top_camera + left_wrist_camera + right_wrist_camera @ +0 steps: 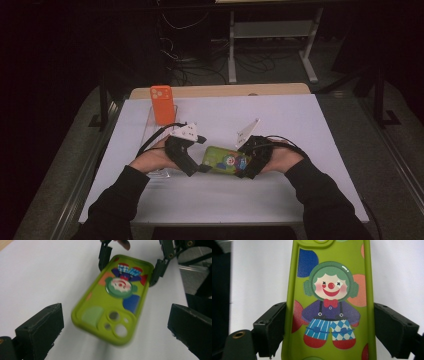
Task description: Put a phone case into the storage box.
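So far the green phone case (226,160) is up off the white table (300,130), or at least tipped clear of it, near the middle of the near half, with the right gripper (248,169) closed on its bottom end; in the right gripper view both black jaws press the long edges beside the clown's trousers. The left gripper (196,168) sits at the camera-hole end of the case, and in the left gripper view its jaws stand wide apart on either side of that end, touching nothing. I judge the pickup as done and the next part, whether a handover or fitting the case to the orange phone (162,104), as not yet begun. That phone stands propped at the far left of the table in what looks like a clear holder (150,131), well apart from the case.

Hard to tell: whether the case's near end rests on the table, since the left gripper view is blurred there. The clear holder's shape is barely readable, the room beyond the table is dark, and the right gripper view cuts off both ends of the case
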